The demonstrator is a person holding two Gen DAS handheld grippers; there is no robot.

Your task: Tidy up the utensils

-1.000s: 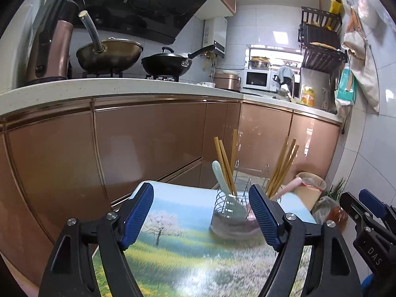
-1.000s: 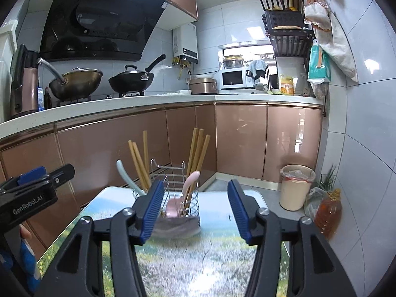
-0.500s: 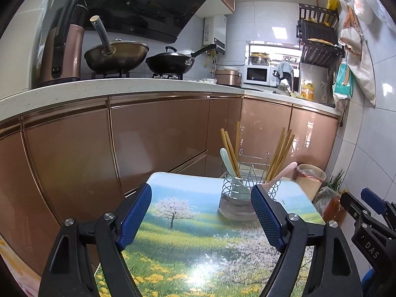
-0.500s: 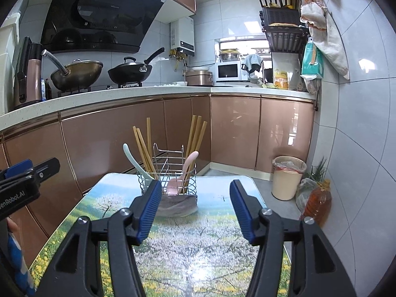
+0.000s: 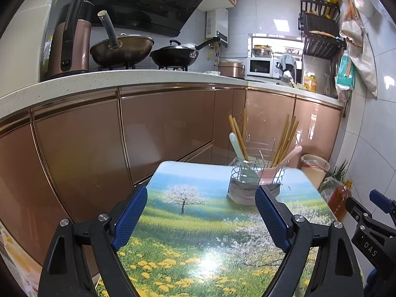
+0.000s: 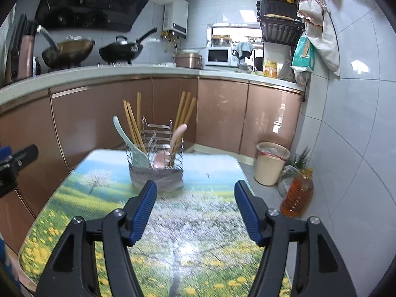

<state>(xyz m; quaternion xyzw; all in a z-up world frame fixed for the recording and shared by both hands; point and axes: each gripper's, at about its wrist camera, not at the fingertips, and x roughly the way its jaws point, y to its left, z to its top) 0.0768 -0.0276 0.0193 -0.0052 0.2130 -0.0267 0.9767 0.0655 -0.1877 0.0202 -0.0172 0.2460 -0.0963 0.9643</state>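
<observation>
Both my grippers, left (image 5: 201, 209) and right (image 6: 195, 203), gape wide and empty over the table (image 6: 74, 198); caddy (image 6: 156, 173) ahead, bin (image 6: 271, 163) and oil bottle (image 6: 297, 193) right

A wire utensil caddy (image 5: 257, 177) (image 6: 156, 170) stands upright on a grey base at the far end of the table. Its left compartment holds a pale-green spoon (image 5: 238, 159) (image 6: 128, 139) and wooden chopsticks (image 5: 238, 133) (image 6: 132, 121), leaning left. The right holds a pink spoon (image 5: 279, 165) (image 6: 170, 146) and more chopsticks (image 5: 285, 137) (image 6: 184, 112), apparently four, leaning right.
</observation>
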